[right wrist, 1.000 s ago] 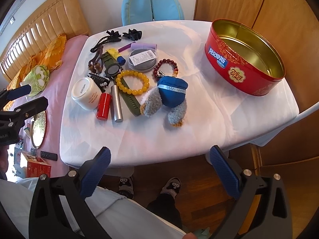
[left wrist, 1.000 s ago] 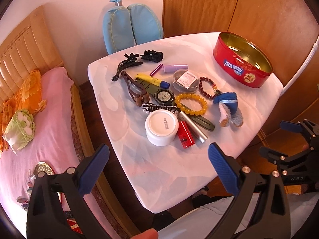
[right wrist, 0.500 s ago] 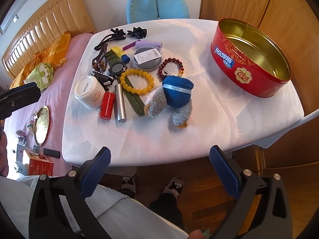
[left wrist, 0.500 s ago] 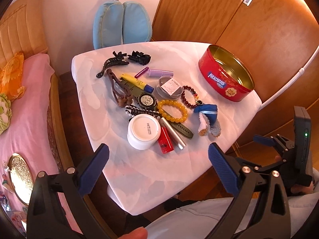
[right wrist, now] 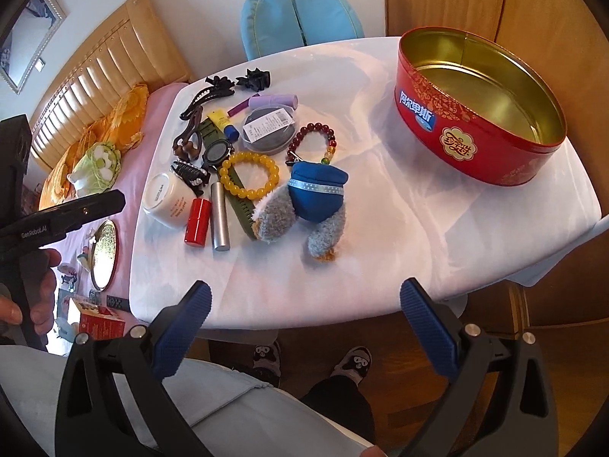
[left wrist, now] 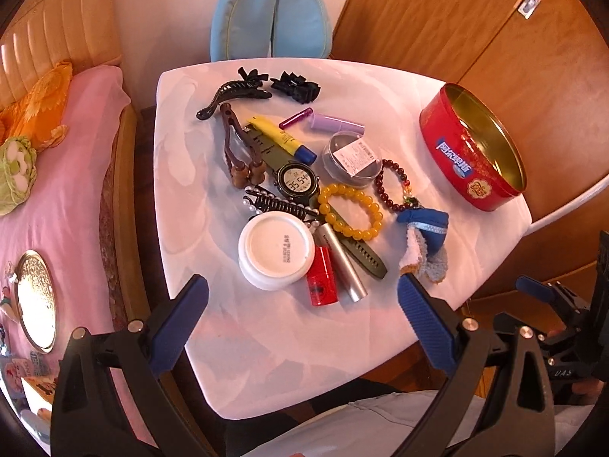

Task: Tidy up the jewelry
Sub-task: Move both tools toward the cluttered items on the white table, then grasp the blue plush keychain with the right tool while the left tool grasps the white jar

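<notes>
Two grippers are held above the near edge of the counter (right wrist: pixel 380 228), which is covered by a white cloth. Left gripper (left wrist: pixel 302 318): jaws spread wide, nothing between them. Right gripper (right wrist: pixel 304 321): jaws likewise spread wide and empty.

Jewelry is observed in a cluster on the left half of the counter. A yellow bead bracelet (right wrist: pixel 249 176) lies on top of a green watch strap (right wrist: pixel 240 200); the digital watch (left wrist: pixel 297 184) is just beside it. A dark red bead bracelet (right wrist: pixel 313 141) lies just right of the yellow one, touching a blue plush keychain (right wrist: pixel 318 194). A round clear case (right wrist: pixel 269 129) with a paper label is noted behind the bracelets.

Other items recorded in the cluster: white jar (left wrist: pixel 276 253), red tube (left wrist: pixel 321 282), silver tube (left wrist: pixel 342 266), yellow tube (left wrist: pixel 279 139), purple tube (left wrist: pixel 337 125), black hair clips (left wrist: pixel 259 87), a pearl-trimmed hair clip (left wrist: pixel 279 205).

A red oval tin (right wrist: pixel 475 114), lid off and empty, stands well apart at the right side of the counter.
</notes>
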Demonstrator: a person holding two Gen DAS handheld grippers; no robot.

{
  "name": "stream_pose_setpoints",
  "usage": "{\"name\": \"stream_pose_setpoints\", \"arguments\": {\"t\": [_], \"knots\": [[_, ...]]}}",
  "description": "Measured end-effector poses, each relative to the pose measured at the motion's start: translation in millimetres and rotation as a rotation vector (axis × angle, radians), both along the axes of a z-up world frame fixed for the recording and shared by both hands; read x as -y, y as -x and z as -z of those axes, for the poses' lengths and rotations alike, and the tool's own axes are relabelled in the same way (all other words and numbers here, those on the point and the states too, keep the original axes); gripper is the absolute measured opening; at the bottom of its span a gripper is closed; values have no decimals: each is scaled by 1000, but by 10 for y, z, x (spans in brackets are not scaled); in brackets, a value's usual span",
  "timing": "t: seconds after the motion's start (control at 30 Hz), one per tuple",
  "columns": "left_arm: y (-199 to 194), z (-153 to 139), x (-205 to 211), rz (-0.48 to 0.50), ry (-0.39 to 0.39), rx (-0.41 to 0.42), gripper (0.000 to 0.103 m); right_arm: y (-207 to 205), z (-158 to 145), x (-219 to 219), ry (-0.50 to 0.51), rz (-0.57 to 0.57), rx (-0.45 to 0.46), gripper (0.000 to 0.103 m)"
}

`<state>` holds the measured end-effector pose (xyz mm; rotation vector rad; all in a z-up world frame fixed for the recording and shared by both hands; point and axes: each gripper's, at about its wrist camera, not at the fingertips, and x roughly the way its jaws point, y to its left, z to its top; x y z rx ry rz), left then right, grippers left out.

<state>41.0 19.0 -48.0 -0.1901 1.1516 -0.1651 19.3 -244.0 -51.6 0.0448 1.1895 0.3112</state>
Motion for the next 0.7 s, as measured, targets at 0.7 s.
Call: {"name": "stream_pose_setpoints", "arguments": {"t": [0.7], "knots": [[-262, 465, -76, 0, -71, -46, 97, -469, 232, -174, 28, -5, -81, 100]]}}
